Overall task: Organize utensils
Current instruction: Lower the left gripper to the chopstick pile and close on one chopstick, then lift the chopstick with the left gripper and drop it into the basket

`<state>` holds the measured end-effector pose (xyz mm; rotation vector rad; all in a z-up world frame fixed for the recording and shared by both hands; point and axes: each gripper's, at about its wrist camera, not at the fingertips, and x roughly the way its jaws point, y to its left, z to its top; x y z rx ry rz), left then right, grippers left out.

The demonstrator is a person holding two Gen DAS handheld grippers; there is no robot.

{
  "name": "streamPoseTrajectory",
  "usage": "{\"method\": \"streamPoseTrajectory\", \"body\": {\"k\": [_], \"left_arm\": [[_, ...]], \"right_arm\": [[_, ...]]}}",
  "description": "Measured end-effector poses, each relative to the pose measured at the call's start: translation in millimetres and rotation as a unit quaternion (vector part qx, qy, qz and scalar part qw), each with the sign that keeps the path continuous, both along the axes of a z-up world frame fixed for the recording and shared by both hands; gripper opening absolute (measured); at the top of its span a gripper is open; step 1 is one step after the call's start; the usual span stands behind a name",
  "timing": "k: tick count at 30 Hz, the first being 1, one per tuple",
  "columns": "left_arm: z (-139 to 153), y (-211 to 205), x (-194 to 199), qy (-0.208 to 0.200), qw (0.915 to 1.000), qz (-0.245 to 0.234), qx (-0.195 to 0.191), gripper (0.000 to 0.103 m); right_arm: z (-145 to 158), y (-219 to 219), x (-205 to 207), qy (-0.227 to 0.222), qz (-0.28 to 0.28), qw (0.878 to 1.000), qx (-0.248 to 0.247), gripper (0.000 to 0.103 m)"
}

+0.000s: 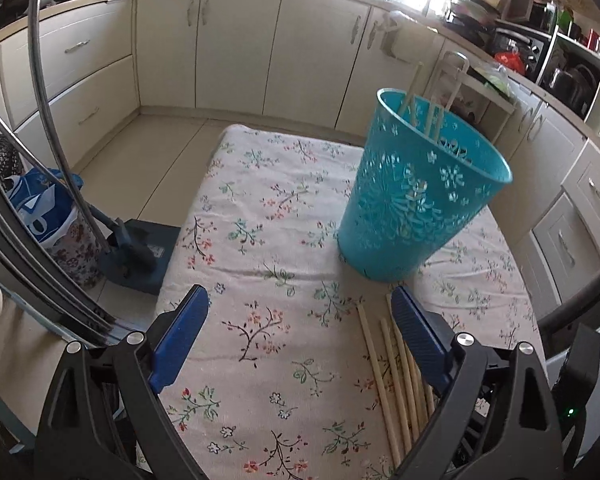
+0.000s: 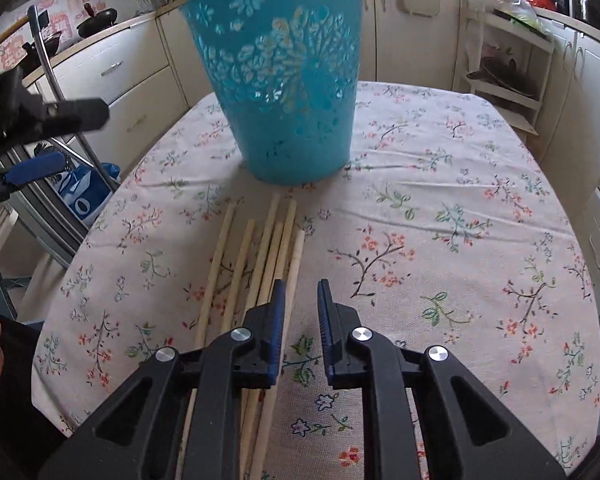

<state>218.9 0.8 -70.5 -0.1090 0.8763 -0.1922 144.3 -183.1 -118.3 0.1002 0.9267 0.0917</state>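
A turquoise cut-out plastic basket [image 1: 416, 196] stands upright on the floral tablecloth [image 1: 260, 240], with a few wooden chopsticks [image 1: 414, 96] leaning inside it. Several more wooden chopsticks [image 2: 268, 256] lie side by side on the cloth in front of the basket [image 2: 284, 80]; they also show in the left wrist view [image 1: 396, 376]. My left gripper [image 1: 300, 300] is wide open and empty, above the cloth left of the loose chopsticks. My right gripper [image 2: 300, 288] is partly open and empty, low over the near ends of the chopsticks, its left finger [image 2: 276, 320] over them.
The table is surrounded by cream kitchen cabinets [image 1: 236, 48]. A white open shelf unit [image 2: 504, 64] stands behind the table at right. A floral bin with a blue bag [image 1: 56, 216] and a metal frame [image 1: 52, 128] stand at the table's left. The left gripper shows at far left [image 2: 52, 116].
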Motion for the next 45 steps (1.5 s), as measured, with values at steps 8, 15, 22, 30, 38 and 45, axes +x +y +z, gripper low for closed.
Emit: {"method": "streamPoseTrajectory", "body": {"k": [8,15,22,30,38,45], "left_arm": [[-34,-29,3,0.049,0.9971,-0.038,0.045,0.089],[-58,-46,4,0.075,0.9928,-0.056,0.075,0.089],[-73,-60,6,0.082,0.9883,-0.061,0.113,0.089],[-78,-67,11,0.077,0.9866,-0.071,0.125,0.087],[-73,-87,7,0.05,0.978,-0.18,0.092,0.028],[-72,-84,4,0.068,0.9723,-0.217,0.054,0.009]], "right_arm": [[-8,-6,0,-0.001,0.008,1.0,-0.018,0.007],[-8,-44,-11,-0.012,-0.024,1.0,0.004,0.006],[-9,-50,-13,-0.021,-0.027,0.999,0.024,0.006],[-8,-55,-13,-0.013,-0.027,0.999,0.043,0.006],[-7,-57,-12,-0.002,-0.023,0.999,0.046,0.006],[-6,-57,-5,0.006,-0.022,0.999,0.041,0.006]]}}
